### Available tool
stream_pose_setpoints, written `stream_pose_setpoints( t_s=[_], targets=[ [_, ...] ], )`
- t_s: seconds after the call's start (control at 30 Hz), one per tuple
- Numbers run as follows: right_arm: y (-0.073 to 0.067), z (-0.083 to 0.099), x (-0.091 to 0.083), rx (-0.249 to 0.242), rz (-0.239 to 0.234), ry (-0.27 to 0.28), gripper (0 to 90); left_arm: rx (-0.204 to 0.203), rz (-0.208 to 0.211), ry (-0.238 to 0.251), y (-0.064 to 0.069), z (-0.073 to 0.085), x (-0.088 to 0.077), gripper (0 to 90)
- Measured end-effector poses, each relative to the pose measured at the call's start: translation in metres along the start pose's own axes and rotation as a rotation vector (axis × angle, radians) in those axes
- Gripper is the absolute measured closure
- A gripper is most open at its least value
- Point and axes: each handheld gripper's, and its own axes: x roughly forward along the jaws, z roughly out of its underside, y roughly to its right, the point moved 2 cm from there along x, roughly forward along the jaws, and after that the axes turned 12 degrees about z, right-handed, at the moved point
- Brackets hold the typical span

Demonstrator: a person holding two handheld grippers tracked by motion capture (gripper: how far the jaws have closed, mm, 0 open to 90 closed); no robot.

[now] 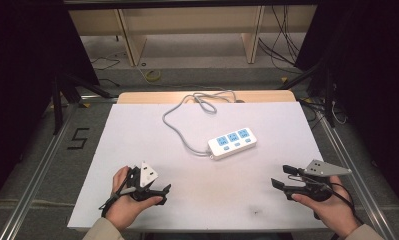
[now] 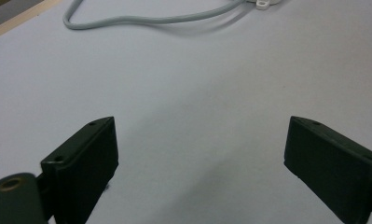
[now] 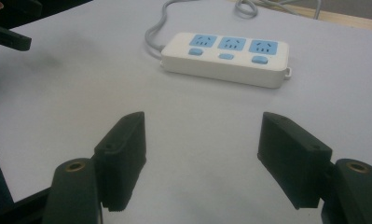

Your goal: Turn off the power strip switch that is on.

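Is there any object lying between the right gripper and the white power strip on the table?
Nothing visible does. The right gripper, jaws open and empty, points toward the power strip, and between them lies bare white table. The strip's grey cable runs off its far end, away from the gripper.

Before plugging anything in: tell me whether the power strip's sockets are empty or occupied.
Empty: all three blue sockets on the power strip show bare slots, no plug in them.

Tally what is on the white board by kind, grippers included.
Power strip: 1, with three blue sockets
Grey cord: 1
Handheld grippers: 2, left gripper and right gripper, both open and holding nothing
Total: 4
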Motion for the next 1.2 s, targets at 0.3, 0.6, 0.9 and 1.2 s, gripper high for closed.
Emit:
stream_pose_setpoints(
  t_s=[0.3,0.6,0.9,1.2],
  targets=[
    [0.000,-0.002,0.002,0.011,0.018,-0.007,39.3,-0.017,-0.006,0.023,-0.002,0.000,-0.001,12.8],
    [-0.002,-0.010,0.007,-0.021,0.047,-0.008,60.7,-0.022,0.000,0.022,-0.002,0.000,0.001,14.1],
    [-0.004,-0.019,0.014,-0.042,0.094,-0.022,83.4,-0.030,0.010,0.024,-0.002,0.000,0.001,14.1],
    [0.001,-0.023,0.018,-0.031,0.123,-0.033,90.0,-0.037,0.004,0.034,-0.003,0.000,0.001,14.7]
  ],
)
